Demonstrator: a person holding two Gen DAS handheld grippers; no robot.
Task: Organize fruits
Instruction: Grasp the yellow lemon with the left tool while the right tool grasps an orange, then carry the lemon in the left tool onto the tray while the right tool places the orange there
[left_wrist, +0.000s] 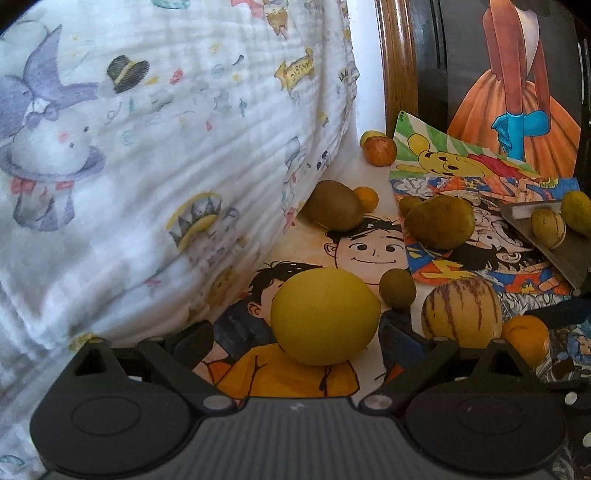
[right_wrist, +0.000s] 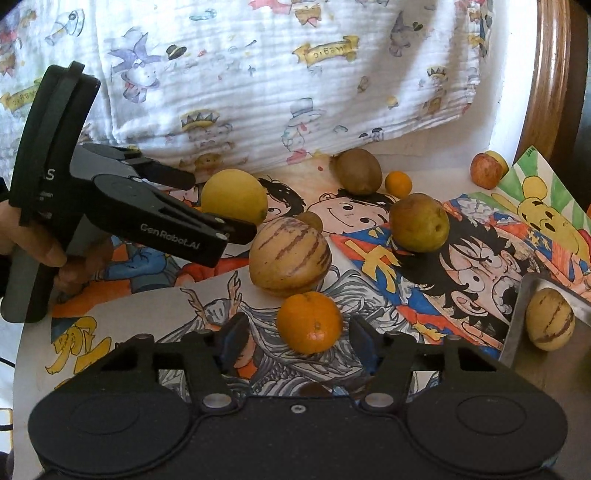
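Yellow lemon-like fruit (left_wrist: 325, 315) sits on the drawing-covered surface (left_wrist: 373, 236), dead ahead of the left gripper (left_wrist: 297, 338) and framed between its two fingers. Jaws spread wide, one finger each side of the fruit, neither clearly touching it. Fruit is nearly round with a small nub to one side, so its long axis seems to run across the jaw gap; a straight close should meet it on the ends.

Right wrist view confirms it: left gripper (right_wrist: 225, 206) comes in from the left with its tips flanking that same yellow fruit (right_wrist: 234, 195), a hand (right_wrist: 33, 240) on the grip.

Second candidate: orange (right_wrist: 309, 322) lies directly in front of the right gripper (right_wrist: 295, 343), between its spread jaws, no contact visible. Round, so no axis to worry about.

Each hand is thus nearest its own fruit; no crossing needed.

Outward from these:
- striped melon-like fruit (right_wrist: 290, 256) between the two targets, just beside the orange
- brown kiwi (right_wrist: 359, 170) and a small orange (right_wrist: 398, 183) further back, near the printed cloth (right_wrist: 258, 74)
- greenish pear-like fruit (right_wrist: 419, 223) on the drawings
- metal tray (right_wrist: 517, 317) at right, already holding a small striped fruit (right_wrist: 549, 319)

Judgement: the tray is probably the destination; it lies to the right, closer to the right gripper.
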